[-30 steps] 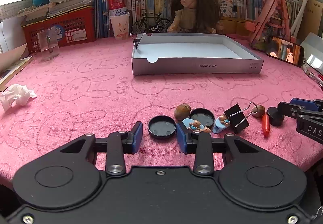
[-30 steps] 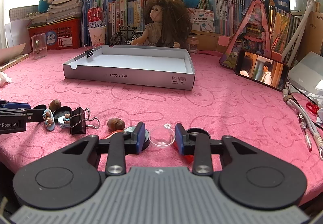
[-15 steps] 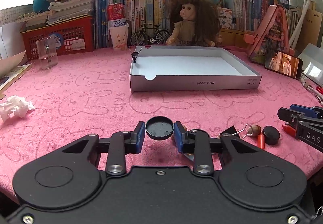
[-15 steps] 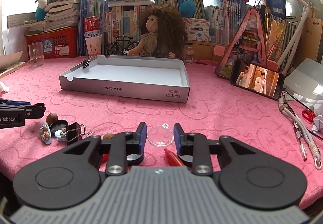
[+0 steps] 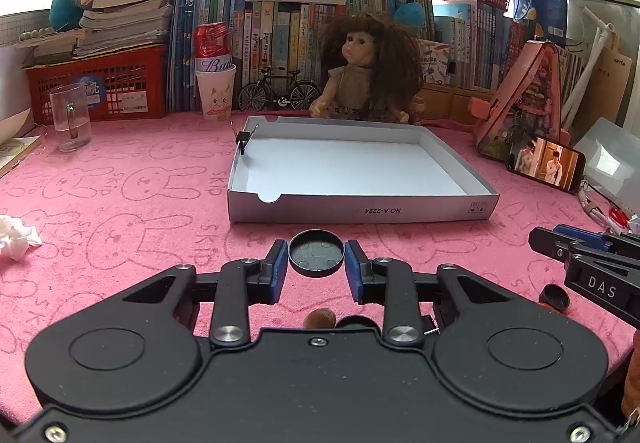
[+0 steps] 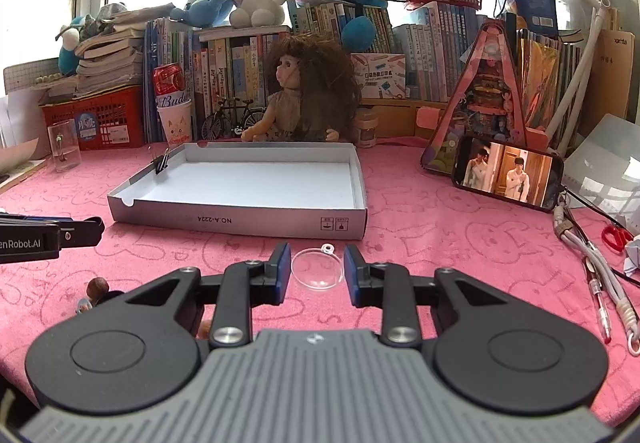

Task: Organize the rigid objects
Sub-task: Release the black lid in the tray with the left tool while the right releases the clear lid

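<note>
Below, nut (image 5: pixel 319 319) half-hidden — left claw (image 5: pixel 316 271) grips cap (image 5: pixel 316 253).

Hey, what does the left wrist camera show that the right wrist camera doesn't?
Only the left wrist view shows the left tongs clamped on a round black plastic cap, and a crumpled white tissue on the pink cloth. Only the right wrist view shows the right tongs clamped on a clear round plastic disc, red-handled scissors and a pen at the right edge. Both show the shallow grey cardboard box with a black binder clip on its wall, the curly-haired doll, and the phone playing video.
</note>
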Demonstrator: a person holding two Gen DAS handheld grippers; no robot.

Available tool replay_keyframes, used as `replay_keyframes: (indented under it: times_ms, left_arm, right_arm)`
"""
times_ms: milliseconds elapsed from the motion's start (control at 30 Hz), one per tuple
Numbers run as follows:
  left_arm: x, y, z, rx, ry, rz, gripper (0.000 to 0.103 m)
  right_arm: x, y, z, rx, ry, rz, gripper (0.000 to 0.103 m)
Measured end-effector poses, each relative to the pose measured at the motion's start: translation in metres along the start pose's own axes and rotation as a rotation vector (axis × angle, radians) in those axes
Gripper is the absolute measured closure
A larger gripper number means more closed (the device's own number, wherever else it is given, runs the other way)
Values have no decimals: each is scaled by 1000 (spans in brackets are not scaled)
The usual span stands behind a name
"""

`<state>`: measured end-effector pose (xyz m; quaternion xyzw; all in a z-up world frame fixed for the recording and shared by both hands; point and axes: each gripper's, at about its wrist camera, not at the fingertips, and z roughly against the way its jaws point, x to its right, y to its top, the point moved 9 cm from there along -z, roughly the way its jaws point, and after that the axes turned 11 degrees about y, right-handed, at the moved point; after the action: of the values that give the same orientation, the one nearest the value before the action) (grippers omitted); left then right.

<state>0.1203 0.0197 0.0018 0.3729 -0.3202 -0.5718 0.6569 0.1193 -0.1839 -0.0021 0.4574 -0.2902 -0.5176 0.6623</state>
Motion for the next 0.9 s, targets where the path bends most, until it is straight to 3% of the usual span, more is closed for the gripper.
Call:
replay_keyframes:
  times_ms: [367,800,900]
  left_arm:
    - [8,27,-28,-28,-29,27,74]
    - [15,68,-92,-91,-53,68,74]
    - [21,73,-115,-143,-71,92,74]
  right_arm:
    - [14,23,-28,-11,54,-92,70]
    - [25,59,-85,-57,131,-166,70]
    - [29,65,-102,-72,142,-173,70]
